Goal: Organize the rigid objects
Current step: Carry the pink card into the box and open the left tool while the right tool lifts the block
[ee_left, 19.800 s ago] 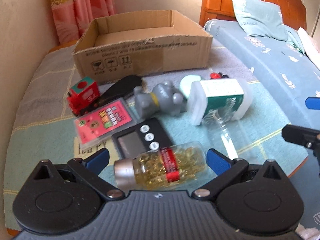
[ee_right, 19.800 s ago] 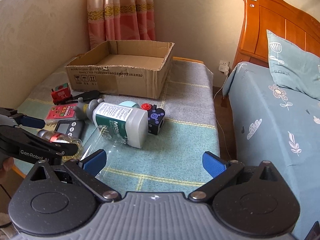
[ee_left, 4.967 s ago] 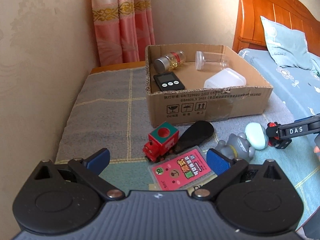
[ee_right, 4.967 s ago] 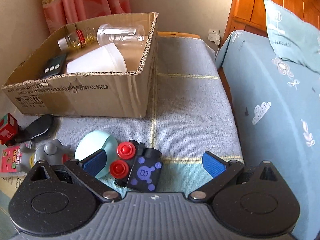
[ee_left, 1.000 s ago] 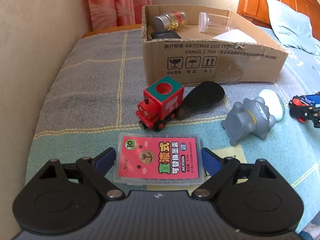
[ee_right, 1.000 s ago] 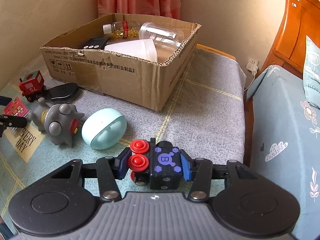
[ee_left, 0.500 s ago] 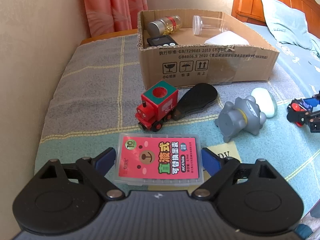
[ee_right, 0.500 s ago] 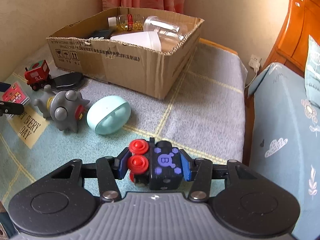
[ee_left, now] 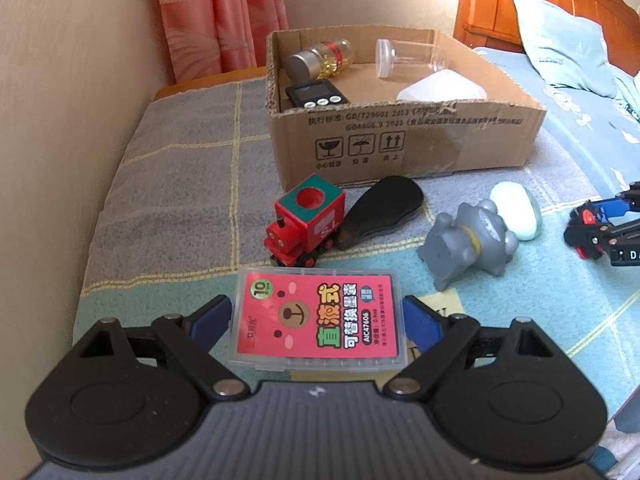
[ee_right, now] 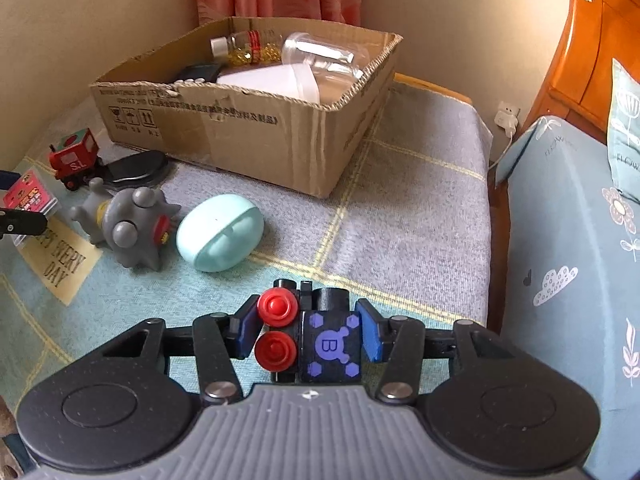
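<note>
My left gripper (ee_left: pixel 316 316) is shut on a clear plastic case with a red label (ee_left: pixel 318 318) and holds it above the table. My right gripper (ee_right: pixel 308 332) is shut on a black toy block with red knobs and a blue "B" (ee_right: pixel 312 336), also lifted. The cardboard box (ee_left: pixel 400 140) stands at the back and holds a capsule bottle (ee_left: pixel 320 58), a clear jar (ee_left: pixel 404 58), a black timer (ee_left: pixel 314 96) and a white container (ee_left: pixel 440 90). The box also shows in the right wrist view (ee_right: pixel 248 120).
On the cloth lie a red toy train (ee_left: pixel 306 220), a black oval object (ee_left: pixel 380 210), a grey spiky toy (ee_left: pixel 468 244) and a mint oval case (ee_left: pixel 516 210). A wall runs along the left. A bed (ee_right: pixel 568 260) is on the right.
Both grippers have risen a little with their objects and moved slightly toward the box. The items on the cloth have not moved.
</note>
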Action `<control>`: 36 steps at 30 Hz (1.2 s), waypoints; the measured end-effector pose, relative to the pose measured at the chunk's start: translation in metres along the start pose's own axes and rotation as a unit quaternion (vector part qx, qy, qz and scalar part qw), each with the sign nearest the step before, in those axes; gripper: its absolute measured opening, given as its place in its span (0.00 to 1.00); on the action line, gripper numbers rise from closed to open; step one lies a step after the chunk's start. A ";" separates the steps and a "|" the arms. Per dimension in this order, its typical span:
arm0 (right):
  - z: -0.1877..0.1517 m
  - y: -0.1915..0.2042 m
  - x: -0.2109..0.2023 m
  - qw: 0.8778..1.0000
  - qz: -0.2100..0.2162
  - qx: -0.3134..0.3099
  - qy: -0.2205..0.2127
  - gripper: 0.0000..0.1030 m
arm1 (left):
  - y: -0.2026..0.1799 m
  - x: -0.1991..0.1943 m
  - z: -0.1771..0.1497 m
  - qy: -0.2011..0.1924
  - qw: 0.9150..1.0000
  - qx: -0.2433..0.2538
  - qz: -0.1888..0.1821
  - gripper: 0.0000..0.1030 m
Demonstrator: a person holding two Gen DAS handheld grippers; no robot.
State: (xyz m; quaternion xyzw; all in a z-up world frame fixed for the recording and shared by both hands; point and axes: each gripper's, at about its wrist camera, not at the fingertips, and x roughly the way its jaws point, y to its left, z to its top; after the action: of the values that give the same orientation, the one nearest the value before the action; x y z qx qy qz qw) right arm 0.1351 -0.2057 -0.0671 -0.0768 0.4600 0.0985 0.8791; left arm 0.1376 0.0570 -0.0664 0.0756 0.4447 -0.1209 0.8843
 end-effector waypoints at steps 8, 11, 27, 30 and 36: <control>0.008 0.007 -0.017 1.000 0.007 -0.011 -0.021 0.53 | -0.006 -0.017 0.009 -0.022 1.000 0.014 -0.010 0.88; 0.011 0.007 -0.023 0.999 0.013 -0.009 -0.032 0.53 | -0.007 -0.023 0.016 -0.030 0.999 0.019 -0.014 0.88; 0.049 0.009 -0.054 0.995 0.033 -0.037 -0.086 0.53 | -0.020 -0.025 0.114 -0.111 0.991 0.077 -0.022 0.88; 0.061 0.010 -0.059 0.994 0.029 -0.049 -0.098 0.53 | -0.021 -0.010 0.132 -0.110 0.991 0.068 -0.021 0.88; 0.087 0.013 -0.062 0.991 0.024 -0.075 -0.112 0.53 | -0.021 0.011 0.138 -0.111 0.993 0.044 -0.006 0.94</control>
State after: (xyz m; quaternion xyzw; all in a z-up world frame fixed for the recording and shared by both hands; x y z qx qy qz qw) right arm 0.1666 -0.1796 0.0328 -0.1199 0.3516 0.1615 0.9143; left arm 0.2441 0.0021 0.0064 0.0980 0.3382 -0.1530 0.9233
